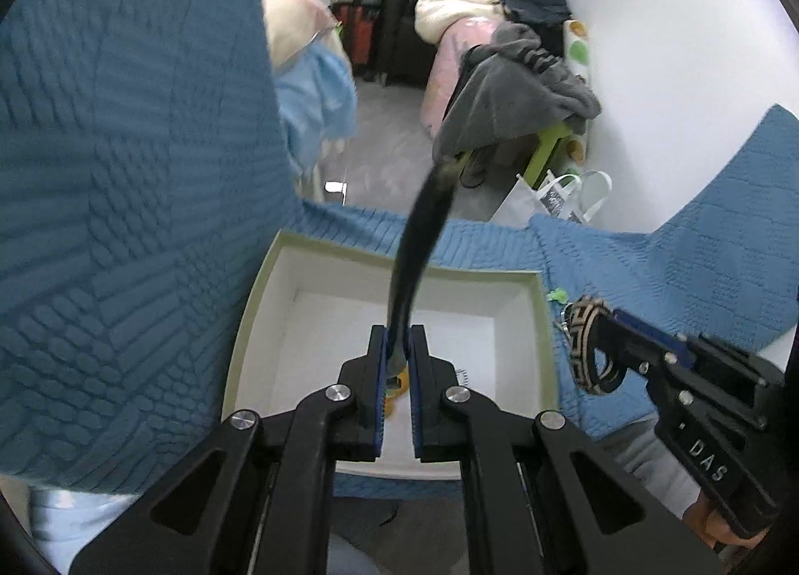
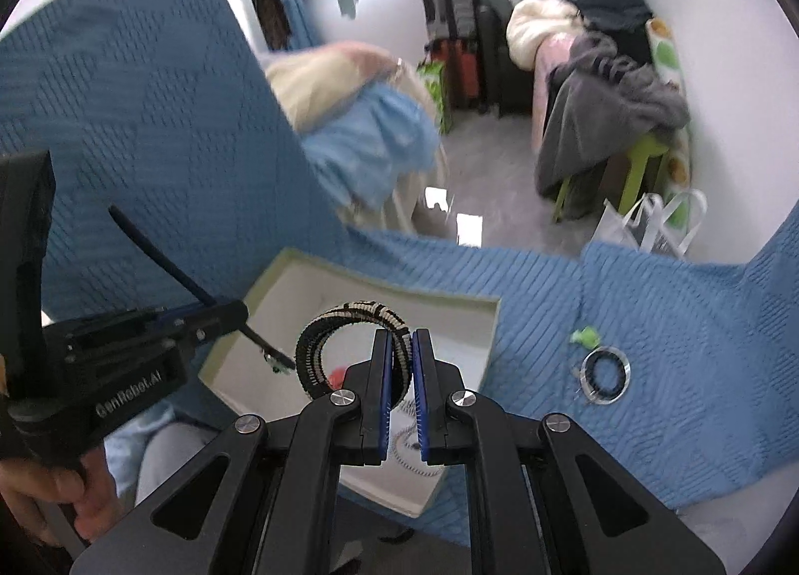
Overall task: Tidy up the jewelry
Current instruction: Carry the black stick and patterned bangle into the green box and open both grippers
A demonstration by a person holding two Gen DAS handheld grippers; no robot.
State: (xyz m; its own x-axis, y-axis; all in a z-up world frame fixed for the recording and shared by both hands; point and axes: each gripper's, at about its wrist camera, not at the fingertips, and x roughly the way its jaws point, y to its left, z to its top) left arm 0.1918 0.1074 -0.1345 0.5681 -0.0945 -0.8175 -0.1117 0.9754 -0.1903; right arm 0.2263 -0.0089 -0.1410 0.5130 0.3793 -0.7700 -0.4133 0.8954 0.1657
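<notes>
My left gripper (image 1: 398, 330) is shut on a long dark strap (image 1: 419, 245) that sticks up past the fingertips. Below it lies an open white box with a pale green rim (image 1: 279, 285). A buckle end of the strap (image 2: 274, 358) hangs under the left gripper (image 2: 234, 313) over the box. My right gripper (image 2: 399, 333) is shut on a black-and-beige patterned bangle (image 2: 344, 313), held above the box (image 2: 399, 293); the left wrist view shows that bangle (image 1: 574, 345) just right of the box. Inside the box lie a silver chain (image 2: 404, 445) and something red (image 2: 339, 373).
The box sits on a blue quilted cover (image 2: 649, 305). A silver-and-black ring of bangles (image 2: 605, 375) and a small green piece (image 2: 585, 336) lie on the cover to the right. Beyond are the floor, a white bag (image 2: 644, 220), piled clothes and suitcases.
</notes>
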